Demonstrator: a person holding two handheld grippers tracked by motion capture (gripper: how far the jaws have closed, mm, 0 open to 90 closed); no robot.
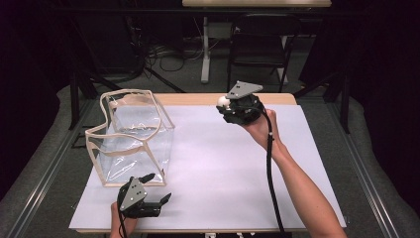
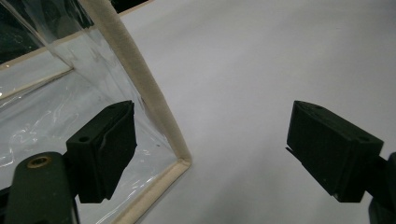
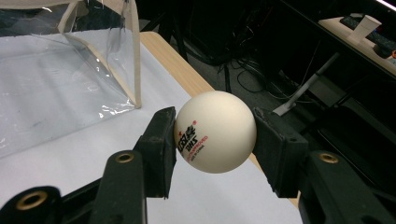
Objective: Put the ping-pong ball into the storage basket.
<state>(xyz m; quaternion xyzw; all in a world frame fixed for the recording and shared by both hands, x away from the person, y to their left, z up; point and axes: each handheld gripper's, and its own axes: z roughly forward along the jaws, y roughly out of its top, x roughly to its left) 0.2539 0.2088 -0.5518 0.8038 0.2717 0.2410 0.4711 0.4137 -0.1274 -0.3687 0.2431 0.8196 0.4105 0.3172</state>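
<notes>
A white table tennis ball (image 3: 215,131) with red and black print sits clamped between the two black jaws of my right gripper (image 3: 214,140). In the high view that gripper (image 1: 224,105) is held above the table's far edge, with the ball (image 1: 223,101) at its left tip. A clear plastic bag with cream trim (image 1: 132,141) stands open on the left of the white sheet. My left gripper (image 1: 159,189) rests near the front edge, just right of the bag's near corner (image 2: 180,161), jaws wide apart with nothing between them.
A white sheet (image 1: 223,168) covers the wooden table. Beyond the far edge stand a black chair (image 1: 260,42) and a table leg (image 1: 204,49), with cables on the floor. Grey padding (image 1: 44,163) runs along both sides of the table.
</notes>
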